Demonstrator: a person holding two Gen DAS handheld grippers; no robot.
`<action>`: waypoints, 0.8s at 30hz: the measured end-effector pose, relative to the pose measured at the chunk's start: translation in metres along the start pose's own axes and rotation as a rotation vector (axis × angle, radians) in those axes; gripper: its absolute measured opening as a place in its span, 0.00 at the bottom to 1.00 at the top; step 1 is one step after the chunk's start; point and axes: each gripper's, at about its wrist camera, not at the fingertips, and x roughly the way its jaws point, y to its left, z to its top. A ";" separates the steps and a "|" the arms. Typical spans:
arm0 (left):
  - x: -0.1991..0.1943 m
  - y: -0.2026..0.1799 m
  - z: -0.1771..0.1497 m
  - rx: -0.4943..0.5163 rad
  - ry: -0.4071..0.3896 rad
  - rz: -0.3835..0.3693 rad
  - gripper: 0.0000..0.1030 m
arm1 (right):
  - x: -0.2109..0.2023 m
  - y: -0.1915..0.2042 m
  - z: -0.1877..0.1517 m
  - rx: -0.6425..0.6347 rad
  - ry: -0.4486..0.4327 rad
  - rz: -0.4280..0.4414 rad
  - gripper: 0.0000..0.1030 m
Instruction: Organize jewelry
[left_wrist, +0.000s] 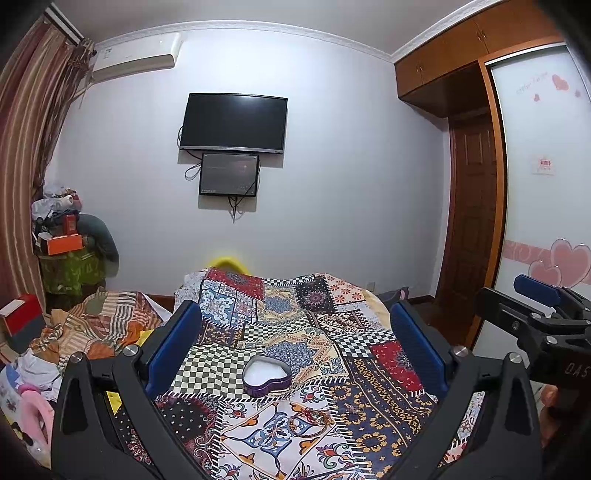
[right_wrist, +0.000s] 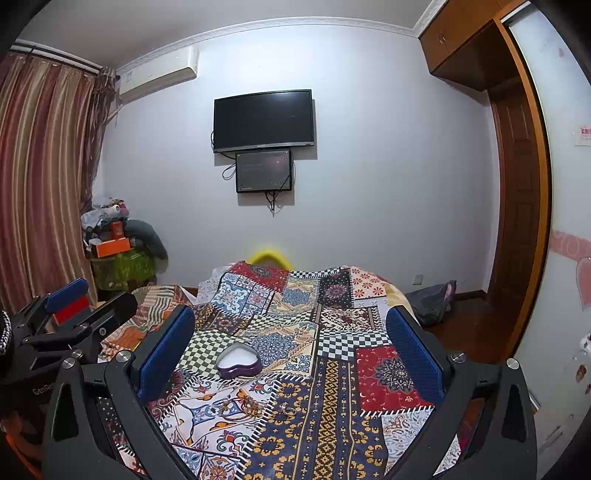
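A purple heart-shaped box (left_wrist: 266, 374) with a white lining lies open on the patchwork bedspread (left_wrist: 388, 417); it also shows in the right wrist view (right_wrist: 238, 362). Thin bracelets (left_wrist: 308, 421) lie on the cloth just in front of it, seen too in the right wrist view (right_wrist: 242, 406), with a small ring (right_wrist: 287, 409) beside them. My left gripper (left_wrist: 295, 343) is open and empty, held above the bed behind the box. My right gripper (right_wrist: 291, 347) is open and empty at the same height. Each gripper shows at the edge of the other's view.
The bed runs toward a white wall with a TV (left_wrist: 232, 123). Crumpled striped bedding (left_wrist: 92, 328) and boxes lie left of the bed. A wooden wardrobe and door (left_wrist: 476, 229) stand on the right. A dark bag (right_wrist: 432, 301) lies on the floor.
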 end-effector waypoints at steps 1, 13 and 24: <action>0.000 0.000 0.000 -0.002 0.001 0.000 1.00 | 0.000 0.000 0.000 0.000 0.000 -0.001 1.00; 0.013 0.004 -0.005 -0.008 0.032 -0.005 1.00 | 0.007 0.001 -0.002 0.004 0.020 0.000 1.00; 0.074 0.027 -0.035 -0.065 0.203 0.002 1.00 | 0.050 -0.011 -0.030 0.021 0.151 -0.016 1.00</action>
